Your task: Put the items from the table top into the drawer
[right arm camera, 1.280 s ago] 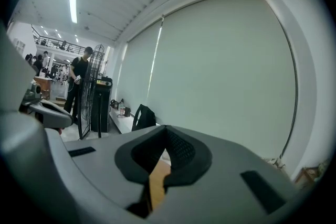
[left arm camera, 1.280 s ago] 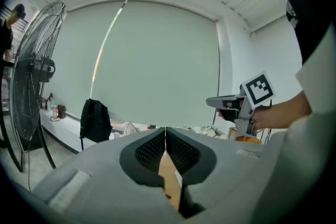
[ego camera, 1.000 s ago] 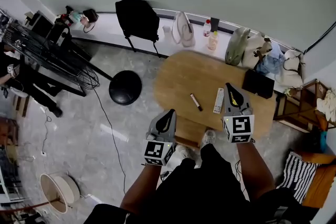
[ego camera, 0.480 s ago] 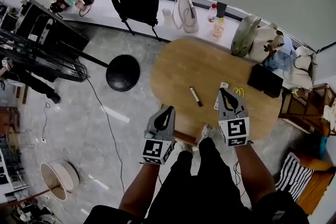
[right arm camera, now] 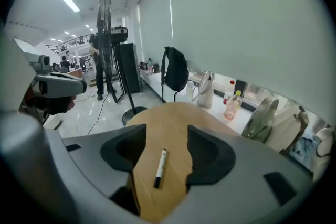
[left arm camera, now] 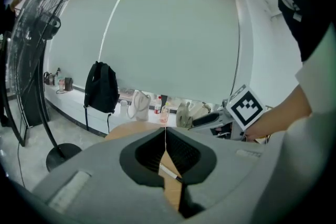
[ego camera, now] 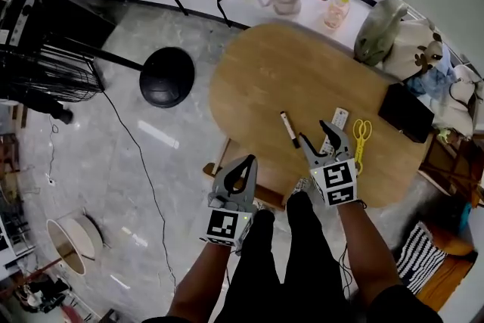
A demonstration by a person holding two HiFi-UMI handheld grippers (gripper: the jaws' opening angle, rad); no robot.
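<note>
White marker pen with black cap (right arm camera: 159,168) lies ahead of the right claw (ego camera: 314,134), jaws just opening, empty. A skewed pinch could roll it off the wooden bench (ego camera: 265,79). Left claw (ego camera: 243,166) clenched.

The left forearm (ego camera: 198,282) and right forearm (ego camera: 364,242) both reach forward and down from the bottom of the head view. The left gripper (ego camera: 247,161) sits lower and nearer the body, its 2 jaws pressed together at the tips with nothing between them. The right gripper (ego camera: 313,131) is further forward and tilted downward; its jaws have just been opening and stand apart, gripping nothing.
</note>
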